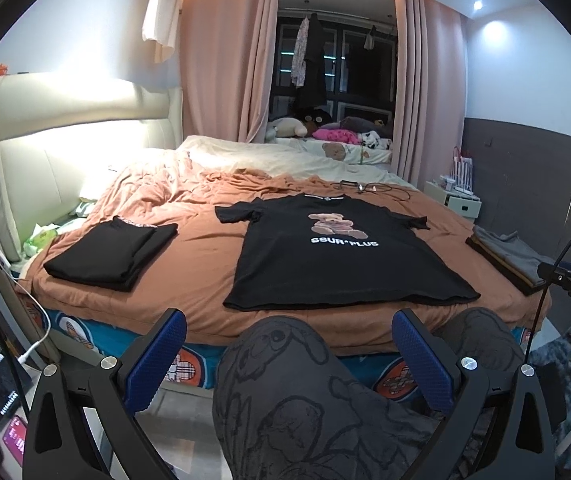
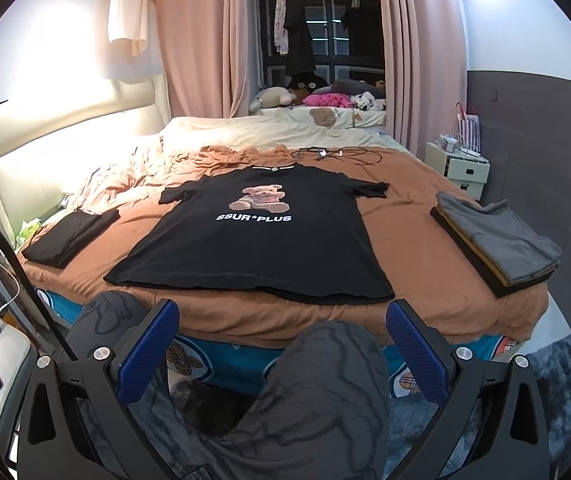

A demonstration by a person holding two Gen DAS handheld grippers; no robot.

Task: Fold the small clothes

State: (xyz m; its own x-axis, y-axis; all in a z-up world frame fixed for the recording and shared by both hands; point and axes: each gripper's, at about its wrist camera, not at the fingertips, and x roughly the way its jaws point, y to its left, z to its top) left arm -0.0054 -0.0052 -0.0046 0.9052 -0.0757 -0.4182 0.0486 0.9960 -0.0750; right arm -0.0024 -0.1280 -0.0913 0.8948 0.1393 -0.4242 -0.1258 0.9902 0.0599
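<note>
A: What do we have in front of us?

B: We see a black T-shirt (image 2: 253,240) spread flat, front up, in the middle of the bed's orange-brown cover (image 2: 405,240). Its sleeves lie out to the sides, the hem is toward us, and a teddy bear print sits over the white words "SSUR*PLUS".

A: And around it?

B: We see a folded black garment (image 1: 113,252) to the shirt's left and a stack of folded clothes (image 2: 497,240), grey on top, to its right, both well apart from the shirt. Pink curtains (image 1: 221,60) frame a dark window, plush toys are heaped beyond the bed, and a white nightstand (image 2: 461,168) stands at the right wall. Some cables (image 2: 333,154) lie past the collar.

A: Our grippers?

B: We hold the left gripper (image 1: 289,340) and the right gripper (image 2: 281,328) over our knees, short of the bed edge, each with blue fingers spread wide and nothing between them.
</note>
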